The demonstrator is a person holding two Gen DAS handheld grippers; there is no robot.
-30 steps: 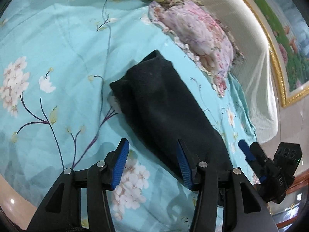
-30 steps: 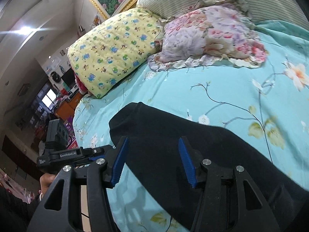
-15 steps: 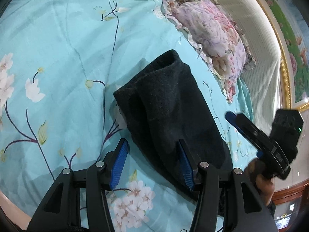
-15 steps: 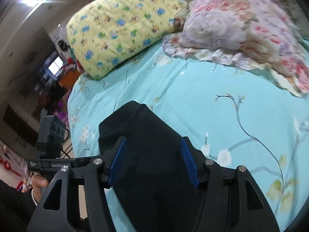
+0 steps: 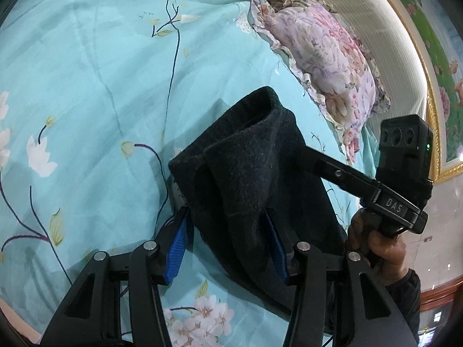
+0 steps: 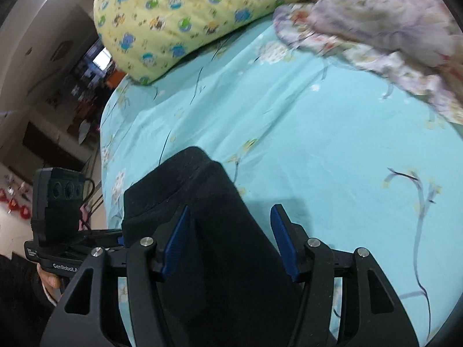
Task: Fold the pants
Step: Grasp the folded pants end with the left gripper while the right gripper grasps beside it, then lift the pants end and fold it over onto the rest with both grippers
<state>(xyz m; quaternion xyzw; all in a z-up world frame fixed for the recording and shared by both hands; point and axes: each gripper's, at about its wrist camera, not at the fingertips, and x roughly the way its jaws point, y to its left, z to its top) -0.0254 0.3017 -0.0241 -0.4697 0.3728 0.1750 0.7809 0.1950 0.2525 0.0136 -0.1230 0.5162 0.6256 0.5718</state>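
Note:
The black pants (image 5: 249, 179) lie folded in a thick bundle on the turquoise floral bed sheet (image 5: 86, 86). My left gripper (image 5: 227, 245) is open, its blue pads on either side of the bundle's near end. My right gripper (image 6: 231, 243) is open too, straddling the pants (image 6: 214, 231) from the other side. In the left wrist view the right gripper's body (image 5: 385, 190) reaches in from the right, its tips hidden behind the cloth. In the right wrist view the left gripper's body (image 6: 58, 231) shows at the left.
A pink floral pillow (image 5: 324, 55) and a yellow patterned pillow (image 6: 185, 17) lie at the head of the bed against a striped headboard (image 5: 385, 26). The bed edge (image 6: 104, 156) drops to a cluttered room floor at left.
Both grippers have closed in on the pants from opposite sides. The bundle has bunched up and risen, looking shorter and thicker than a second ago. Both stay open.

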